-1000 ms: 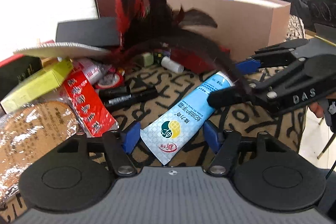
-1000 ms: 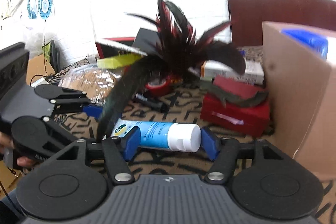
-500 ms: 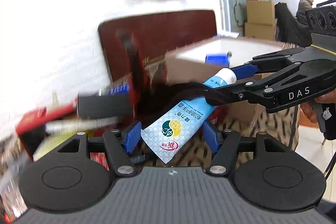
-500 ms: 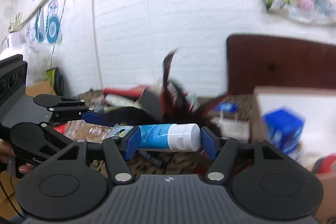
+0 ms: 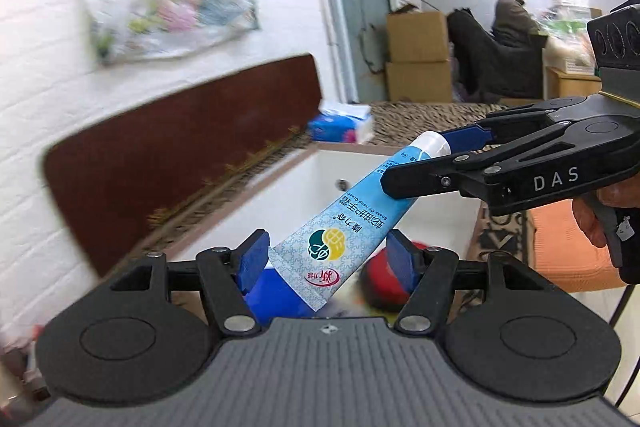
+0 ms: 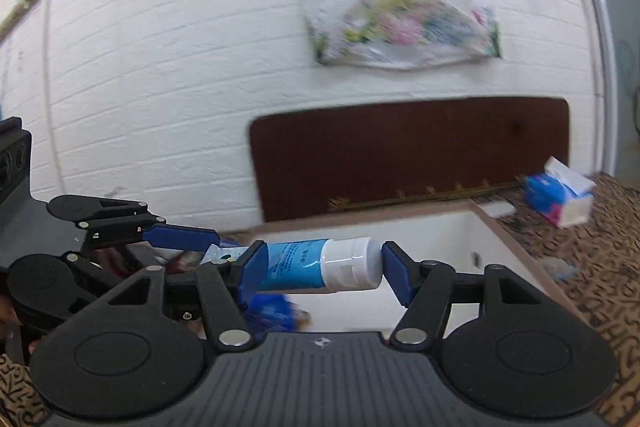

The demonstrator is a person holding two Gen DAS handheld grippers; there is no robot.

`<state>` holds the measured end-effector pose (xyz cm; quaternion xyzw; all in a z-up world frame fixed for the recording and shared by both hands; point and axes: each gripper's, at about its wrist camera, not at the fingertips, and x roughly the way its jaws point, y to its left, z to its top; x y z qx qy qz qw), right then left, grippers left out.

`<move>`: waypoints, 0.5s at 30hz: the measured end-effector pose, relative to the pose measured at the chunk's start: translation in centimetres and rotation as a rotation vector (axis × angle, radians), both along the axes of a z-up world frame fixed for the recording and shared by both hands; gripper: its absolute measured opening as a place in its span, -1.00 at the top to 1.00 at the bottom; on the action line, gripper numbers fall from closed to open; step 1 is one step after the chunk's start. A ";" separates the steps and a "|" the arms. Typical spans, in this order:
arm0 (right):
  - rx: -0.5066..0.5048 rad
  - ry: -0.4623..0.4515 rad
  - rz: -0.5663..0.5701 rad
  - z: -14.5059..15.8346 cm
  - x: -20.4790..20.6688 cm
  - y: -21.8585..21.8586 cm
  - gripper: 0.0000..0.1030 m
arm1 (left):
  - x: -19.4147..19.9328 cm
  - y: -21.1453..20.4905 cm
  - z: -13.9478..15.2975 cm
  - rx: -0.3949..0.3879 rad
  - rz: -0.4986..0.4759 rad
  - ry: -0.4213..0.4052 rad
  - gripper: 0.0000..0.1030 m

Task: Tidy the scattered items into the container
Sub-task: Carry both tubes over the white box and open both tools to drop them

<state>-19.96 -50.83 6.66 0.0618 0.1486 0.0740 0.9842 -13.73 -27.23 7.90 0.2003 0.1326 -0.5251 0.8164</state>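
The tube (image 5: 352, 219) hides much of what lies in the container (image 5: 304, 183): a blue thing (image 5: 276, 297) and a red thing (image 5: 380, 291) under it are cut by the left tongs (image 5: 326, 259) and smeared. From the right wrist, the blue thing (image 6: 272, 317) below the tube (image 6: 316, 265) is blurred beyond naming. Whether either tongs actually press the tube is unclear.
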 end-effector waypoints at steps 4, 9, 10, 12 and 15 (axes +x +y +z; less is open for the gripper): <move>0.045 0.099 -0.021 -1.9 1.5 -2.7 -0.21 | 0.8 -3.1 -1.5 0.069 -0.001 0.066 -0.25; 0.035 0.171 -0.030 -3.6 2.8 -2.6 -0.21 | 1.2 -4.2 -2.8 0.152 0.035 0.103 -0.26; 0.030 0.180 -0.031 -3.8 3.0 -2.5 -0.21 | 1.3 -4.3 -3.0 0.162 0.041 0.104 -0.26; 0.027 0.188 -0.032 -4.2 3.0 -2.4 -0.21 | 1.2 -4.1 -3.3 0.167 0.056 0.115 -0.26; 0.024 0.190 -0.037 -4.2 3.1 -2.1 -0.22 | 0.9 -3.9 -3.1 0.173 0.092 0.126 -0.27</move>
